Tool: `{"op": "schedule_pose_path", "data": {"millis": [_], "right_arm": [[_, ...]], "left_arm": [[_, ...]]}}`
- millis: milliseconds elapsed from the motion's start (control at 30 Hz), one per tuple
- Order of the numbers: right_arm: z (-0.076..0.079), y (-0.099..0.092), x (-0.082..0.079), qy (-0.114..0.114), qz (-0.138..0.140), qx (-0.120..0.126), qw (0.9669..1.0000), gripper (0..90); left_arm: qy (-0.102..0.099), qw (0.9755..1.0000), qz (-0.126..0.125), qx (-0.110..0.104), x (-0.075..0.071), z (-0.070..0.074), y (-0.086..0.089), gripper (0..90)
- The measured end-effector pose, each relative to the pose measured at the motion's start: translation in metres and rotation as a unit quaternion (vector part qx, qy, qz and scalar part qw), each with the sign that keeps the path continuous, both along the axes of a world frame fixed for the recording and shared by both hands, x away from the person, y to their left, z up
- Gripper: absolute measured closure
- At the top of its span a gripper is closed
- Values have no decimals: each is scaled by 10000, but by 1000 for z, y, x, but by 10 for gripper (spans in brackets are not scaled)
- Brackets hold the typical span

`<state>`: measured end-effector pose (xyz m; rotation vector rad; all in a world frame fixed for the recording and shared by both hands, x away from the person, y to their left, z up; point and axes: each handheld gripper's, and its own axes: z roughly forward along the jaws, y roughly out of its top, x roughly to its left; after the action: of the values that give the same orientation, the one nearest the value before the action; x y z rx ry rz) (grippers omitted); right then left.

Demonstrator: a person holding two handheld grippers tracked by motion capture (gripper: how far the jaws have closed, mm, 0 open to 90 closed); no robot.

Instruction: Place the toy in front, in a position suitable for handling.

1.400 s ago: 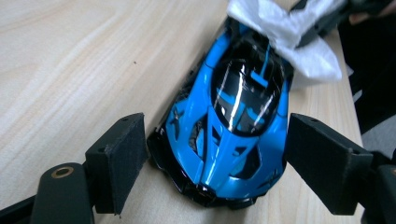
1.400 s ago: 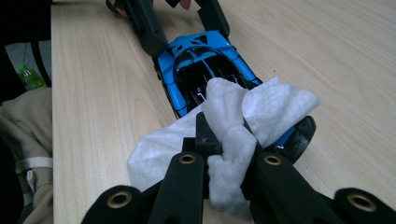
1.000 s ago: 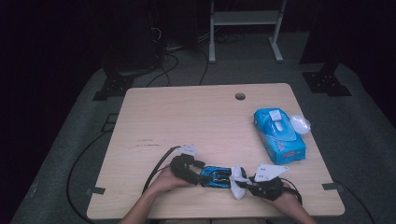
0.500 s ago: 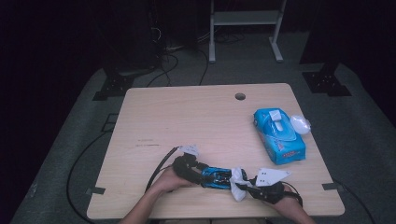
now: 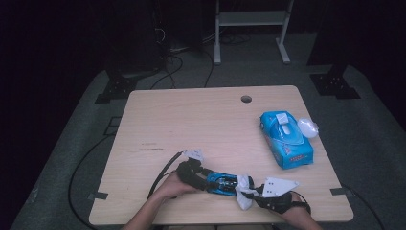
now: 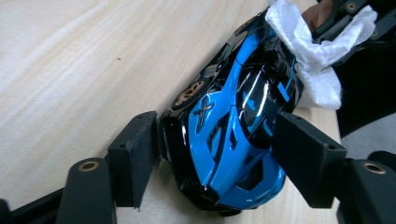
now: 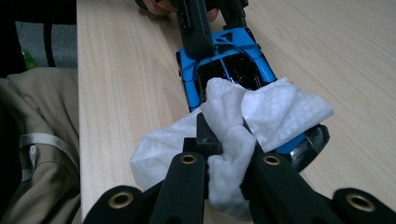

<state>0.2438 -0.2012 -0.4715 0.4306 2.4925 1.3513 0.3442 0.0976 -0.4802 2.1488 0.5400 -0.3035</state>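
Toy car [image 6: 233,135] clamped between left jaws, wipe [image 7: 243,126] pinched in right jaws

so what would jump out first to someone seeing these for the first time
Probably the glossy blue and black toy car at the table's near edge, clamped across its body by the left gripper, whose jaws have just been closing on it. Next is the crumpled white wipe that the right gripper pinches and presses against the car's far end. Off to the right lies a blue wipes pack on the pale wooden table.
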Motion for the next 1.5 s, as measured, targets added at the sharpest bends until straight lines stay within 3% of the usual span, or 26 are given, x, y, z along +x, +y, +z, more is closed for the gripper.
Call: {"op": "schedule_pose_path", "data": {"millis": [167,267,667,900,1167,1367,1500], "right_arm": [[0,-1,-2,-15,49,-15,10000,852],[0,0,-3,2,77,-32,10000,852],[5,-1,-6,178,140,-65,9997,852],[13,-2,-4,179,51,155,9997,851],[15,-1,4,130,-152,70,9998,852],[17,0,13,122,-257,91,9996,852],[23,-3,15,107,-360,358,9987,852]], "left_arm": [[76,9999,-39,-79,0,-1,0,359],[70,9997,-45,-242,0,1,4,408],[-155,9975,-182,-664,-6,3,15,564],[-390,9959,-277,-771,-10,5,17,629],[-747,9930,-380,-833,-11,7,19,668],[-1033,9895,-488,-885,-10,12,21,690],[-1227,9874,-454,-892,-8,15,25,695]]}}
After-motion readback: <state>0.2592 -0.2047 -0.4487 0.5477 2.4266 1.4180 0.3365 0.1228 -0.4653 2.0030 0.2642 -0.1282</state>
